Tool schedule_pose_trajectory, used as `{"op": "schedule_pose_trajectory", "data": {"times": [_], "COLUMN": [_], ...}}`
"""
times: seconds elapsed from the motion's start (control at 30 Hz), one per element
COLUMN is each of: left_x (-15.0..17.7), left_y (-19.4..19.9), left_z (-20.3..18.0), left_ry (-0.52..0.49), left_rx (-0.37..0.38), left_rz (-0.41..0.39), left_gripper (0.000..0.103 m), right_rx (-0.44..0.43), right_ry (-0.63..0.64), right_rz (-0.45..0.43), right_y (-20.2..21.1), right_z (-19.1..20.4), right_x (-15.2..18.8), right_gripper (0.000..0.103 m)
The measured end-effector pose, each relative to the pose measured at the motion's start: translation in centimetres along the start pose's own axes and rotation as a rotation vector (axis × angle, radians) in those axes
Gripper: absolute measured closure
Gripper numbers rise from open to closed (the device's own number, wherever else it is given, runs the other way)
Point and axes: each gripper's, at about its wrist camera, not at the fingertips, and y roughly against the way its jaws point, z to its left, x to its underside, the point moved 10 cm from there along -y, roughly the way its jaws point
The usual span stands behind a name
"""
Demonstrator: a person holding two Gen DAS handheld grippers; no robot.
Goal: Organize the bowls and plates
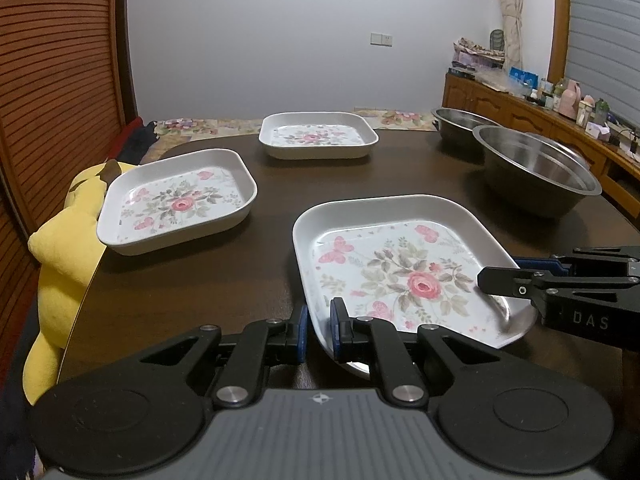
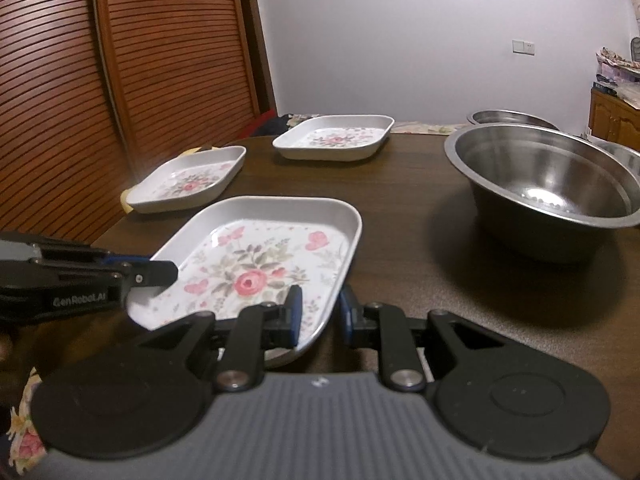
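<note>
The near plate (image 1: 404, 276) is pinched at opposite rims by the left gripper (image 1: 319, 330) and the right gripper (image 2: 319, 316), their jaws pressed onto it. Beyond it on the counter (image 1: 224, 280), two plates (image 1: 178, 200) lie unstacked; steel bowls (image 1: 536, 172) appear partly nested.

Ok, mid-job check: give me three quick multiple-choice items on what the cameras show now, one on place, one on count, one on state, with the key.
1. Where does the nearest steel bowl stand relative to the held floral plate?
A. On the plate
B. On the table, apart, on the right gripper's side
C. Under the plate

2. How many floral plates are in view?
A. Two
B. Three
C. Five

3. How is the near plate held?
A. Left gripper and right gripper each clamp its rim
B. Only the right gripper touches it
C. Neither touches it

Key: 1 B, dark table shows between bowl and plate. 2 B, one held, two farther back. 3 A, each wrist view shows the rim between that gripper's blue pads.
</note>
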Motion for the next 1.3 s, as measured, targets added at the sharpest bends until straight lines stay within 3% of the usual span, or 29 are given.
{"op": "schedule_pose_trajectory", "data": {"times": [0.2,0.43,0.73,0.9,1.3], "left_x": [-0.1,-0.2,-2.2,-3.7,-6.9], "left_y": [0.0,0.3,1.8,1.8,0.9], "left_z": [0.2,0.9,2.2,4.5,12.1], "left_ry": [0.008,0.025,0.046,0.030,0.002], "left_rx": [-0.005,-0.011,-0.011,-0.056,-0.115], "left_rz": [-0.003,-0.004,-0.065,-0.091,-0.116], "left_gripper": [0.089,0.078,0.067,0.060,0.055], "right_rx": [0.008,0.014,0.036,0.017,-0.065], "right_ry": [-0.016,-0.046,-0.030,-0.004,0.092], "right_rz": [-0.004,-0.016,-0.070,-0.111,-0.108], "right_y": [0.0,0.1,0.9,1.5,-1.8], "right_z": [-0.4,-0.9,-1.1,-0.5,4.9], "right_x": [0.0,0.0,-0.9,-3.3,-8.6], "right_gripper": [0.081,0.081,0.080,0.071,0.070]}}
